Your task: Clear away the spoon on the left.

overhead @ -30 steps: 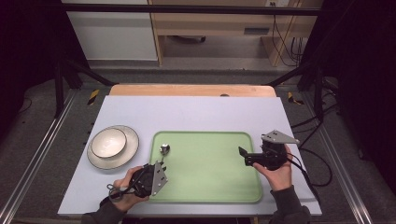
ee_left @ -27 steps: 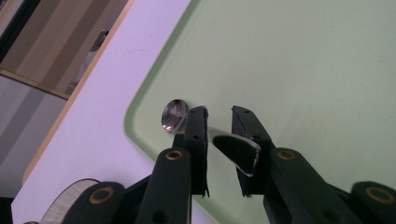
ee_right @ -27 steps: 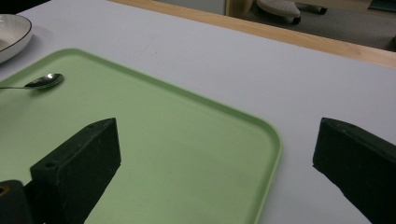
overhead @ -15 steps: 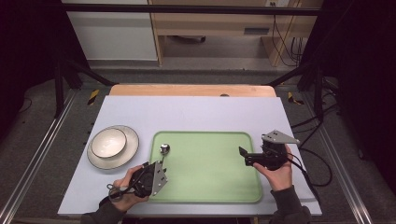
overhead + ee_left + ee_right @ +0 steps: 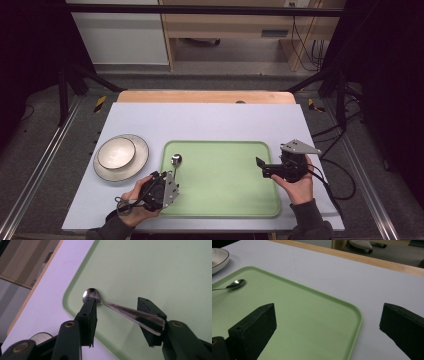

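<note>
Shiny metal spoon [image 5: 175, 163] lying at the near-left corner of the pale green plastic tray [image 5: 225, 200], handle between the just-opening, released left gripper [image 5: 117, 315]. Right gripper [image 5: 260, 167] spread wide, empty, above the tray's right edge.

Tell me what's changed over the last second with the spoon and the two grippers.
The left gripper has just been opening its jaws; the spoon lies between them on the green tray, its handle end still against the right-hand jaw. Neither hand has visibly shifted. The right gripper stays open over the tray's right side, and the bowl on its plate sits where it was.
</note>
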The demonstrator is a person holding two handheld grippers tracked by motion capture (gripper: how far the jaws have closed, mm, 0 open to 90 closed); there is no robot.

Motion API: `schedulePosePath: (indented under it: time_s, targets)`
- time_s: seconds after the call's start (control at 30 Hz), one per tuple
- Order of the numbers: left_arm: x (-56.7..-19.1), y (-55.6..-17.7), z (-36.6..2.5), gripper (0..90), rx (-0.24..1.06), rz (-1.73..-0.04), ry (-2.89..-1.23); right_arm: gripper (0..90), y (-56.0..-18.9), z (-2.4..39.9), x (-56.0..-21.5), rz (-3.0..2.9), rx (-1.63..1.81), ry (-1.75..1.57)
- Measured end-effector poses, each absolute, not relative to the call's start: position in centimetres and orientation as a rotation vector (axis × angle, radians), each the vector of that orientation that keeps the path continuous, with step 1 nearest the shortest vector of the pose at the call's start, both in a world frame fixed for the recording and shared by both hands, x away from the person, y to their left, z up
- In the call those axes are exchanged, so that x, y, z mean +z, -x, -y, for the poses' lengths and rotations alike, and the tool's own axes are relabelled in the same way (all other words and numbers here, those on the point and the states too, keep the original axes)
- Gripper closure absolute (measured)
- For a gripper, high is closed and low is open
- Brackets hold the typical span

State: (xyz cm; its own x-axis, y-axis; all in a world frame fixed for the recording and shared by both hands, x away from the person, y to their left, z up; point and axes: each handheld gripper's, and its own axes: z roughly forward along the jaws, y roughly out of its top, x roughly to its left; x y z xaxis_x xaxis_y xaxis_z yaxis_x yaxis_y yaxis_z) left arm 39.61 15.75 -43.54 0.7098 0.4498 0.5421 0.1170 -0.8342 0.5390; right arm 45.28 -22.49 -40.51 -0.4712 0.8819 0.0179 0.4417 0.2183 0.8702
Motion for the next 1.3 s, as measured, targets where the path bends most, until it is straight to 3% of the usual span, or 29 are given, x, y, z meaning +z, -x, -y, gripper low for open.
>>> schedulePosePath:
  time_s: [0.33,1.3]
  targets:
    - [-43.8,-39.8,-15.8,39.0,0.924,-0.454,-2.458,1.2,-45.3,22.5,-40.5,-2.01,1.185,-1.218]
    - [-44.7,-40.1,-15.6,18.5,0.782,-0.479,-2.544,0.8,-45.2,22.5,-40.4,-2.005,1.187,-1.223]
